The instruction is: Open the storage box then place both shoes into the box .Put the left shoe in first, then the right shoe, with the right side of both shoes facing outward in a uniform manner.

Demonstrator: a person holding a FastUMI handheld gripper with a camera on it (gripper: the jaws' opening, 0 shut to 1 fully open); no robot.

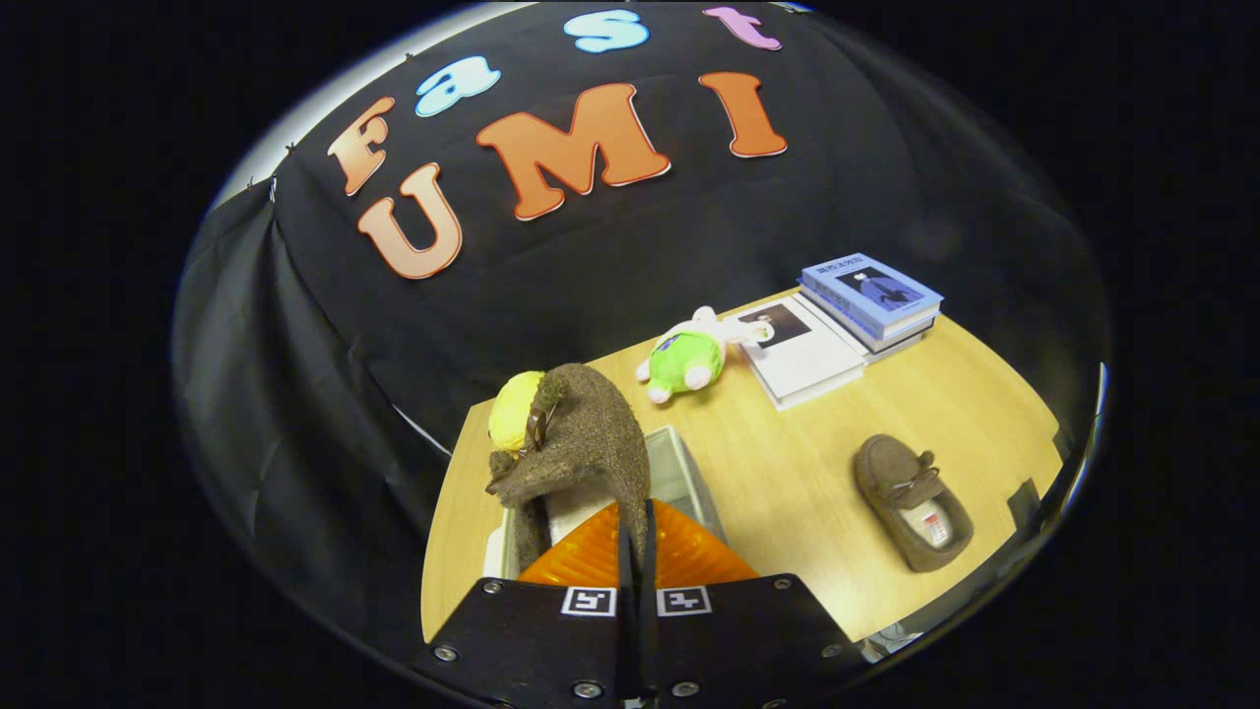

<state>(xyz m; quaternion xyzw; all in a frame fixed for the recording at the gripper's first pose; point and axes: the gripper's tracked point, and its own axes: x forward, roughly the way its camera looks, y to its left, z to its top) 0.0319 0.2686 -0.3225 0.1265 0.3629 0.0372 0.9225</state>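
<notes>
Gripper view: the gripper [635, 551] sits low in the foreground, its two fingers drawn close together with only a thin slit between them, clenched on the rear edge of a brown shoe [581, 448]. That shoe hangs toe-down from the fingertips, tilted steeply, directly over the storage box [684, 483], a pale open container on the wooden table [787, 473]. The shoe's lower end dips inside the box near its left wall; whether it touches the bottom cannot be told. The gripper is pitched downward over the near end of the box, with its fingers pointing into it. A yellow plush toy [514, 412] lies just behind the box, touching or nearly touching the held shoe's upper part. The second brown shoe [913, 502] rests flat on the table well to the right of the box, opening up, pale insole showing. Farther from the box, beyond and to its right, a green-and-white plush toy [689, 356] lies on its side. Just beside that toy is a white book [802, 359], and touching the book's far right edge is a stack of blue books [868, 300], farthest from the box.
</notes>
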